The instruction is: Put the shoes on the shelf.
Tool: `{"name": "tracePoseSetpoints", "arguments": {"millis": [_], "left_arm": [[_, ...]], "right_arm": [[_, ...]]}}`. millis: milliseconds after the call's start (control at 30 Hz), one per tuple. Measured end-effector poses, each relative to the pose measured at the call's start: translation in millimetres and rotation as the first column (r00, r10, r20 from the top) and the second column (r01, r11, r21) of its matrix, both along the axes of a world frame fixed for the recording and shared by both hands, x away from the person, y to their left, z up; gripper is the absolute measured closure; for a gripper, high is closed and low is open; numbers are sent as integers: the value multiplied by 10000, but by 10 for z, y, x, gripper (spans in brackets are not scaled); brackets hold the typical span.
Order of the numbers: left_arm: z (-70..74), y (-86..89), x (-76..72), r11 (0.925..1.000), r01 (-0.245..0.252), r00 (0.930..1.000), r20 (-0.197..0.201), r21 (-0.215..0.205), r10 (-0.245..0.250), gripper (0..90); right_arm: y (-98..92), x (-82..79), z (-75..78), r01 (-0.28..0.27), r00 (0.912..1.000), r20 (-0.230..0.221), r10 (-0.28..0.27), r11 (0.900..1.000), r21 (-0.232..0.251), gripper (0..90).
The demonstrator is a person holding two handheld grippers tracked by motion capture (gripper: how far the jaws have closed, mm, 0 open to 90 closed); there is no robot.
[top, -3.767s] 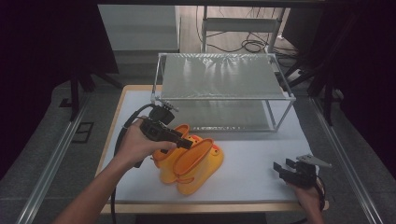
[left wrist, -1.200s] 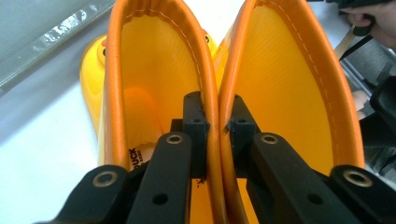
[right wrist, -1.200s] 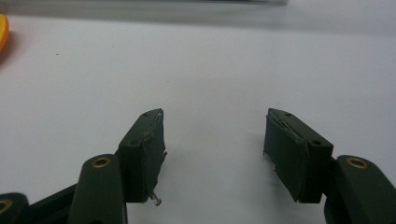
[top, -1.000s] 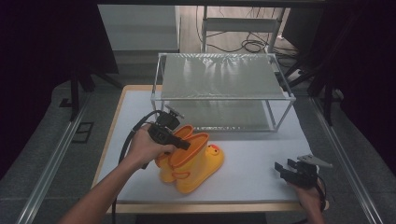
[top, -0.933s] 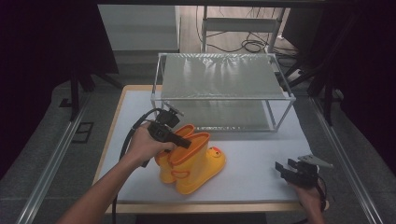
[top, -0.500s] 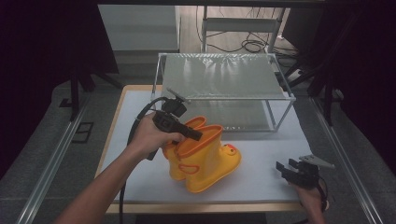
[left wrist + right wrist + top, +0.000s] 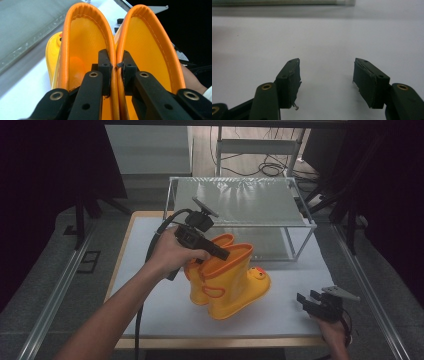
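Boots [image 7: 227, 280] hung pinched by adjoining cuffs in left gripper [image 7: 116, 66]; right gripper [image 7: 325, 82] gaped empty beside boots. Advice: hold squeeze, lift level.

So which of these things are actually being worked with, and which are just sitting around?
In use:
- yellow boots, both rims pinched together
- left tool, shut on those rims
- white table, under the boots

Just there:
- right tool, open and holding nothing, near the table's edge
- wire shelf rack behind the boots
- cables on the floor beyond
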State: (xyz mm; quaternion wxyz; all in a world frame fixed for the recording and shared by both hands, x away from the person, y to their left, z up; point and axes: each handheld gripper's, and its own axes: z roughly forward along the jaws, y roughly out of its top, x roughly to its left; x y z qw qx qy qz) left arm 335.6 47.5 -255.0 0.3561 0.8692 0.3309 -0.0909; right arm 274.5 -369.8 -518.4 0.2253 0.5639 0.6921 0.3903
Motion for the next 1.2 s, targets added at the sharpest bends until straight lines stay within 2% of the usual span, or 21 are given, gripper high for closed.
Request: {"name": "tracePoseSetpoints", "arguments": {"millis": [233, 800, 1000, 1200], "left_arm": [[194, -102, 13, 10000, 69, 9998, 203, 71, -71, 821], [532, -270, 119, 9996, 79, 9987, 515, -281, -64, 822], [599, -329, 154, 9995, -100, 9979, 635, -312, 119, 823], [669, -331, 224, 9987, -147, 9985, 528, -480, 173, 822]], "right_arm": [[-12, -6, 13, 54, 10000, 78, -54, 9999, 95, 386], [-54, -17, 25, 229, 9996, 150, -231, 9996, 176, 387], [-61, -14, 22, 282, 9995, 99, -285, 9994, 218, 389], [-79, -26, 35, 366, 9992, 149, -370, 9991, 208, 391]]}}
